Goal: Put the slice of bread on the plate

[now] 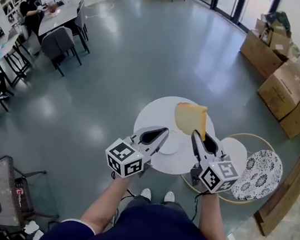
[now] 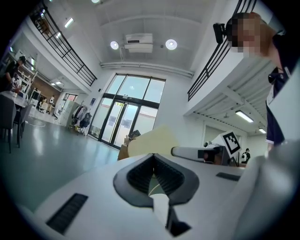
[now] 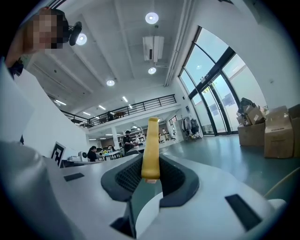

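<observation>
Golden bread (image 1: 190, 119) clamped in right hand-held gripper (image 1: 196, 134) above table (image 1: 156, 112); left hand-held gripper (image 1: 164, 131) closed.

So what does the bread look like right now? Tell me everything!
The slice of bread is pale tan with a darker golden crust. The right gripper pinches it by one edge, so it stands upright on edge in the air above the round white table. Nothing else touches it; it isn't on the plate yet.
</observation>
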Demonstrator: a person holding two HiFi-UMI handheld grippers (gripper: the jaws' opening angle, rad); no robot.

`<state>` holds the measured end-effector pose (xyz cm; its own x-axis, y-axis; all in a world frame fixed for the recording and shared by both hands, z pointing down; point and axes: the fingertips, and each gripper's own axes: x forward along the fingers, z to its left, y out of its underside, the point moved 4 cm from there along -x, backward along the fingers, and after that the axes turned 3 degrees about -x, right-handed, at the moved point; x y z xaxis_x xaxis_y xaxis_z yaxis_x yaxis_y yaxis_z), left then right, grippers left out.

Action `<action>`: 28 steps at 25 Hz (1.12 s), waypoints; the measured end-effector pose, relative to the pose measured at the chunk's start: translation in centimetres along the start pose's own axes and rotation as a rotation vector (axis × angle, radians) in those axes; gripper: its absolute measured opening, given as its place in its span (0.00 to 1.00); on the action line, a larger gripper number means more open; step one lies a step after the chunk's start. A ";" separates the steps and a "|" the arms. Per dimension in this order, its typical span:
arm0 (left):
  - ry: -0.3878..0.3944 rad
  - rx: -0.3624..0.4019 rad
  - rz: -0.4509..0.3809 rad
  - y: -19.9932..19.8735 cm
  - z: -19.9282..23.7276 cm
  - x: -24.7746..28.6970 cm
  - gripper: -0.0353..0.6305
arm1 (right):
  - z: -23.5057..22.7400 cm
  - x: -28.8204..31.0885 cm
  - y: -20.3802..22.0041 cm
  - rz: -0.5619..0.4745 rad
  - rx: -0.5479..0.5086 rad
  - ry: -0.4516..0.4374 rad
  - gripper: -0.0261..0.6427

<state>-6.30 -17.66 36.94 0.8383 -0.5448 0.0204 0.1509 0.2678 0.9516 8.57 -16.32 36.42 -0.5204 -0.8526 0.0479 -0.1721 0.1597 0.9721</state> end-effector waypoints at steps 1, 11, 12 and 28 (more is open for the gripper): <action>-0.006 0.002 -0.001 0.0 -0.2 0.3 0.06 | -0.3 -0.1 -0.1 -0.002 0.003 -0.008 0.18; -0.067 0.013 0.003 0.7 -0.5 2.1 0.06 | -2.9 0.0 0.6 0.014 0.021 -0.062 0.18; -0.073 0.012 0.006 0.9 -0.4 2.1 0.06 | -3.0 0.1 0.8 0.017 0.024 -0.066 0.18; -0.138 -0.022 0.096 5.8 3.9 1.3 0.06 | -4.2 3.4 6.9 0.169 0.099 -0.071 0.18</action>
<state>-6.40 -19.92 43.68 0.7700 -0.6191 0.1544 0.0861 0.3407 0.9362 9.15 -20.23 44.22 -0.6061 -0.7726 0.1890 -0.1569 0.3490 0.9239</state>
